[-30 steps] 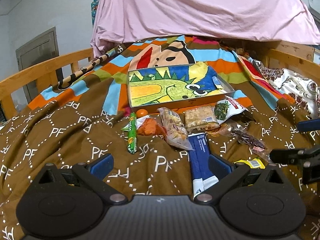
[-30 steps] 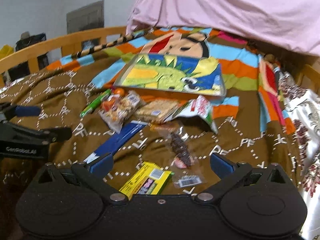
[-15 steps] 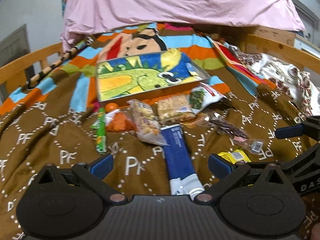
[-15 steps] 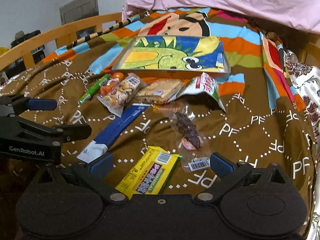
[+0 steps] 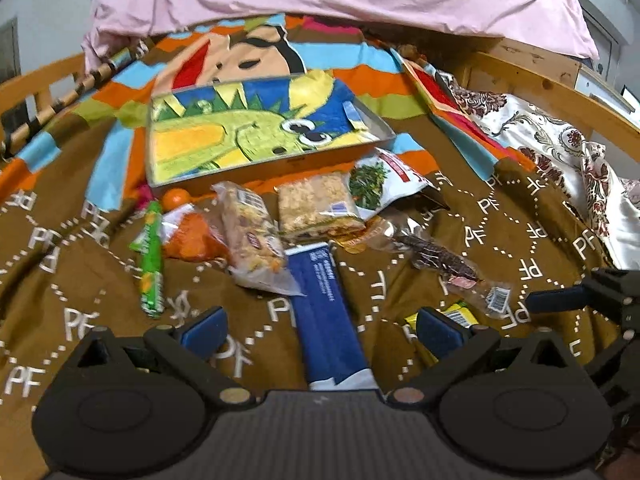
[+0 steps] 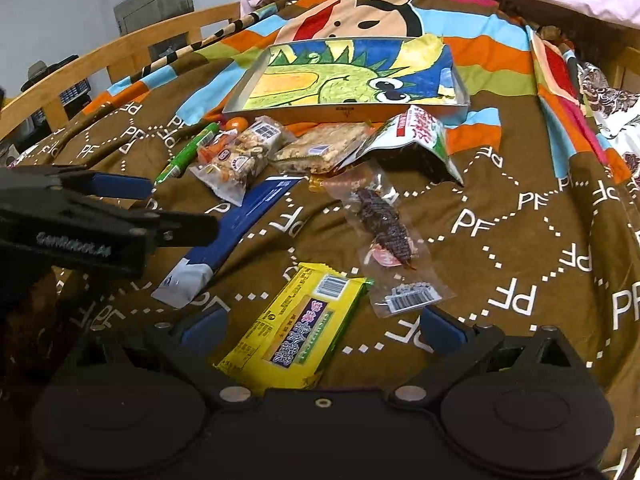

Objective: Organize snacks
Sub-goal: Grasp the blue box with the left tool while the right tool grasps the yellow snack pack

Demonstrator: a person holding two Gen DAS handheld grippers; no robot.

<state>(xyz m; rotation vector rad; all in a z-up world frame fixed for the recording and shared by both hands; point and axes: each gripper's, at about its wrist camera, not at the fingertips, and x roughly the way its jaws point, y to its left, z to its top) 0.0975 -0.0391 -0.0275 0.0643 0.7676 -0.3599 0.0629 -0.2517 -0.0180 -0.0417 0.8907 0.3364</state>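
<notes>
A: Blue long packet point(image 5: 326, 308) runs straight up the gap between the left gripper point(image 5: 320, 326) jaws, near end under the body. Jaws spread wide, holding nothing. Looks lined up so the pads can close across its narrow width.

B: Right side?

A: Right gripper point(image 6: 320, 330) also wide open and empty. Yellow bar point(image 6: 296, 324) lies between its jaws, angled, far end toward the right finger. Clear pouch with the dark snack point(image 6: 386, 232) sits just ahead of the right finger, its barcode end nearest.

B: Where does it all go?

A: Probably the tray point(image 5: 370, 118) with the dragon picture, well ahead of both jaws, nothing in it yet. The remaining snacks are heaped along its near edge: green stick point(image 5: 151, 264) ahead of the left finger, nut bag point(image 5: 250, 236) and cracker pack point(image 5: 316, 202) ahead of centre.

B: Risk?

A: Soft blanket point(image 6: 520, 216) underneath. Flat wrappers may sink, so the pads could pinch cloth.
</notes>
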